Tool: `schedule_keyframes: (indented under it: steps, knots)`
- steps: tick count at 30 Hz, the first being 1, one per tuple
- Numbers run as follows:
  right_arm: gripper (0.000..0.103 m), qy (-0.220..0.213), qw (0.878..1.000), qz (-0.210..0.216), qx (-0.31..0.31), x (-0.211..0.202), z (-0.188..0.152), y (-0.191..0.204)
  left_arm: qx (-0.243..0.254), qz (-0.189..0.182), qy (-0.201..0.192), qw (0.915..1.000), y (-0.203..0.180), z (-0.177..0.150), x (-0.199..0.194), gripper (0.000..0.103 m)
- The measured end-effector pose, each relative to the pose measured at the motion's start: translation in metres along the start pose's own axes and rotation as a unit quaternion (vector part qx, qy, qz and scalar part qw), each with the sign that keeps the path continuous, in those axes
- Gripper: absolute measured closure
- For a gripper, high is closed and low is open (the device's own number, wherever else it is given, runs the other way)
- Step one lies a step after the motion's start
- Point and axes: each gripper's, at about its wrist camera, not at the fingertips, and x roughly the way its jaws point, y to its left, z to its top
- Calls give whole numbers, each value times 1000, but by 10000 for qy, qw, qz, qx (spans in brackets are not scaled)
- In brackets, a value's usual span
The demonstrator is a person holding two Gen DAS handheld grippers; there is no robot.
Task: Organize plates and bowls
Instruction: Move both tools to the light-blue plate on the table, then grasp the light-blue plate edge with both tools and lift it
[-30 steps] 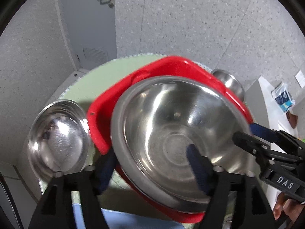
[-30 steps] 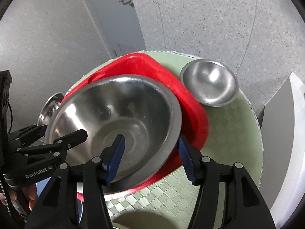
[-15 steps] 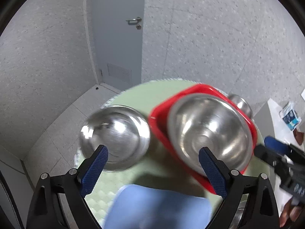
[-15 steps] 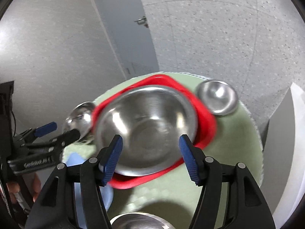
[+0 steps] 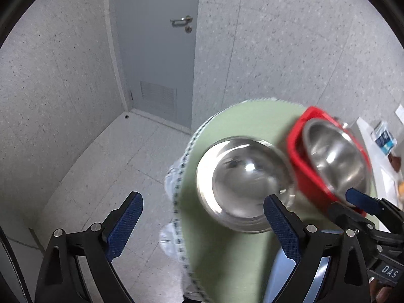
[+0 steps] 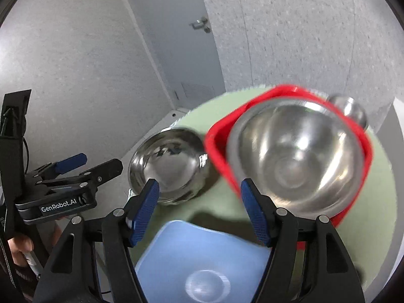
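Bowls: large steel bowl [image 6: 298,156] sat inside my red tub [image 6: 363,151]; medium steel bowl [image 5: 242,181] stood beside it on the green table [image 5: 234,260].
Direction: medium bowl lay ahead-right of my left gripper [image 5: 202,227], nearer it.
Left gripper: I saw jaws wide apart, empty.
Right gripper [image 6: 202,212]: jaws just opening, nothing between; blue plate [image 6: 202,265] lay below.

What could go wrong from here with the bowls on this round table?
The medium steel bowl sits close to the table edge beside the open left gripper; a nudge might push it off. The large steel bowl sits tilted in the red basin and may rock or slide if bumped.
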Motion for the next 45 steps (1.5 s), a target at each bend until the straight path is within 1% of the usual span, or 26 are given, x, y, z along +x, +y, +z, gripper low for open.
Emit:
schedule_keyframes:
  steps: [3, 4, 6, 7, 8, 11, 14, 18, 21, 22, 23, 24, 26, 27, 29, 32, 33, 36, 38, 39, 41, 42, 43, 44, 45]
  knots:
    - [34, 149, 9996, -196, 147, 17, -3, 6, 27, -57, 198, 9998, 20, 3, 16, 9]
    - [34, 212, 9991, -337, 137, 24, -3, 9, 19, -101, 248, 9996, 23, 8, 23, 9]
    - [34, 312, 9982, -481, 164, 36, -2, 11, 45, -163, 373, 9992, 29, 13, 37, 11]
    - [34, 361, 9977, -540, 201, 41, -3, 11, 90, -155, 509, 9985, 32, 13, 46, 14]
    - [34, 397, 9972, -602, 205, 44, -4, 10, 104, -185, 557, 9982, 37, 17, 51, 16]
    - [34, 460, 9954, -822, 194, 57, -4, 10, 181, -228, 757, 9967, 44, 17, 68, 18]
    - [34, 547, 9939, -932, 212, 68, -2, 8, 200, -338, 807, 9960, 46, 20, 73, 18]
    - [34, 647, 9928, -979, 235, 79, 2, 7, 299, -325, 765, 9961, 53, 25, 67, 18]
    - [34, 609, 9928, -1013, 172, 80, 4, 9, 254, -321, 746, 9964, 55, 29, 64, 18]
    - [34, 604, 9934, -957, 182, 78, 6, 9, 208, -366, 677, 9968, 60, 31, 56, 18]
    - [34, 574, 9938, -940, 178, 76, 4, 11, 194, -384, 625, 9971, 53, 27, 52, 18]
    - [34, 521, 9938, -974, 158, 72, 5, 11, 187, -405, 539, 9976, 53, 28, 45, 18]
    - [34, 365, 9942, -1010, 114, 57, 2, 14, 174, -567, 350, 9976, 52, 26, 25, 18]
    - [34, 292, 9936, -1089, 100, 48, 0, 14, 217, -741, 267, 9967, 51, 22, 12, 18]
    - [34, 94, 9920, -1256, 51, 27, -5, 11, 441, -938, 170, 9945, 41, 15, -4, 18]
    - [34, 35, 9891, -1456, 190, 1, -20, -1, 752, -1131, 225, 9905, 22, 1, -13, 18]
    - [34, 29, 9878, -1538, 241, -5, -25, -5, 864, -1206, 307, 9885, 16, -4, -14, 19]
    - [34, 43, 9827, -1787, 492, -22, -45, -23, 1270, -1406, 566, 9803, 0, -29, -18, 24]
    - [34, 124, 9798, -1865, 706, -28, -62, -34, 1450, -1478, 686, 9759, -5, -37, -19, 25]
    - [34, 177, 9788, -1889, 771, -29, -66, -38, 1603, -1509, 782, 9723, -10, -47, -20, 27]
    - [34, 295, 9770, -1915, 890, -27, -80, -45, 1765, -1485, 909, 9688, -14, -54, -16, 36]
    - [34, 344, 9761, -1925, 949, -25, -86, -48, 1828, -1467, 996, 9670, -15, -59, -13, 38]
    - [34, 381, 9757, -1919, 983, -23, -90, -49, 1866, -1476, 1102, 9650, -16, -64, -11, 43]
    - [35, 408, 9770, -1826, 1023, -21, -95, -54, 1881, -1471, 1210, 9635, -17, -67, -7, 51]
    - [36, 425, 9776, -1781, 1040, -20, -100, -53, 1904, -1495, 1325, 9612, -18, -71, -5, 56]
